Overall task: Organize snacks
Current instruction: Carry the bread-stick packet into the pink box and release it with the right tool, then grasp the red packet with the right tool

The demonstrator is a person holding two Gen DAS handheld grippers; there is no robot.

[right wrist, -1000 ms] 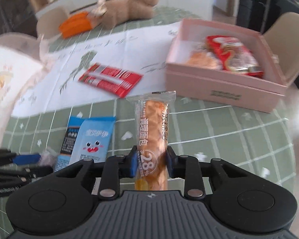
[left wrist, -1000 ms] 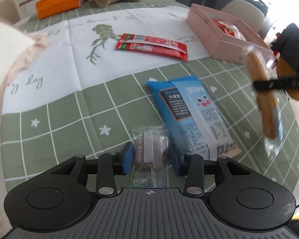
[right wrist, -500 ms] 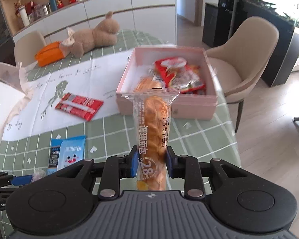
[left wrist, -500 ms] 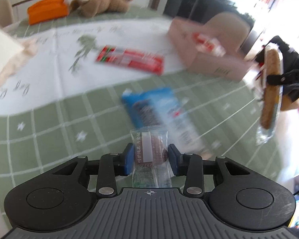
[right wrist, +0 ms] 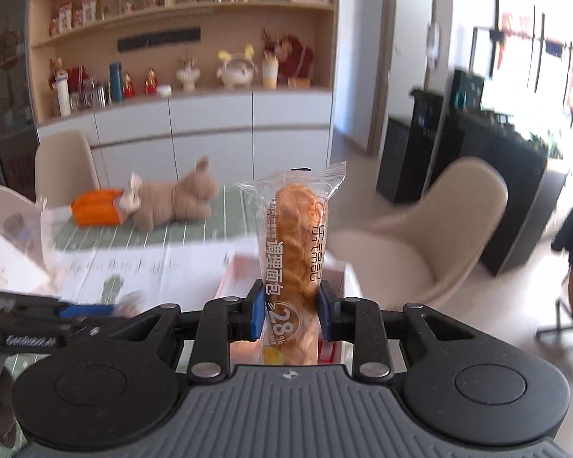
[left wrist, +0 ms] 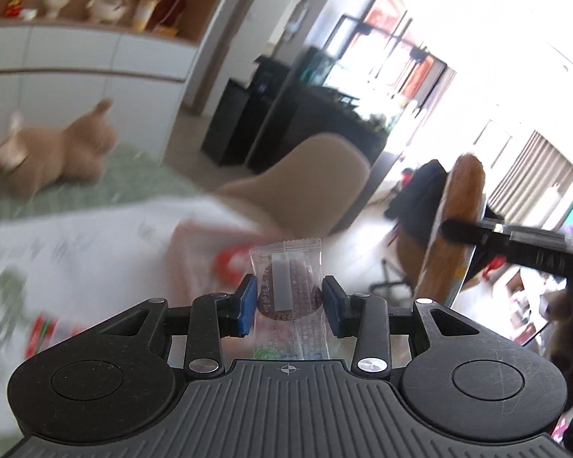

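Observation:
My left gripper (left wrist: 288,307) is shut on a small clear packet with a dark round cookie (left wrist: 288,286), held upright in the air. My right gripper (right wrist: 291,313) is shut on a long wrapped bread stick (right wrist: 296,252), also upright. In the left wrist view the right gripper (left wrist: 454,227) shows at the right edge with the bread stick (left wrist: 460,213) in it. The pink box (right wrist: 240,274) with red snack packs lies below and ahead, blurred, also as the pink box (left wrist: 195,252). The left gripper (right wrist: 91,310) appears at the left edge of the right wrist view.
A plush toy (right wrist: 172,200) and an orange item (right wrist: 95,208) lie at the far side of the green checked tablecloth (right wrist: 225,206). A red packet (left wrist: 40,334) lies on the white cloth. Beige chairs (right wrist: 431,244) stand around the table; shelves with ornaments fill the back wall.
Both grippers have risen from the table with their snacks and tilted up. The views now show the room and the pink box closer; the blue packet has dropped out of sight.

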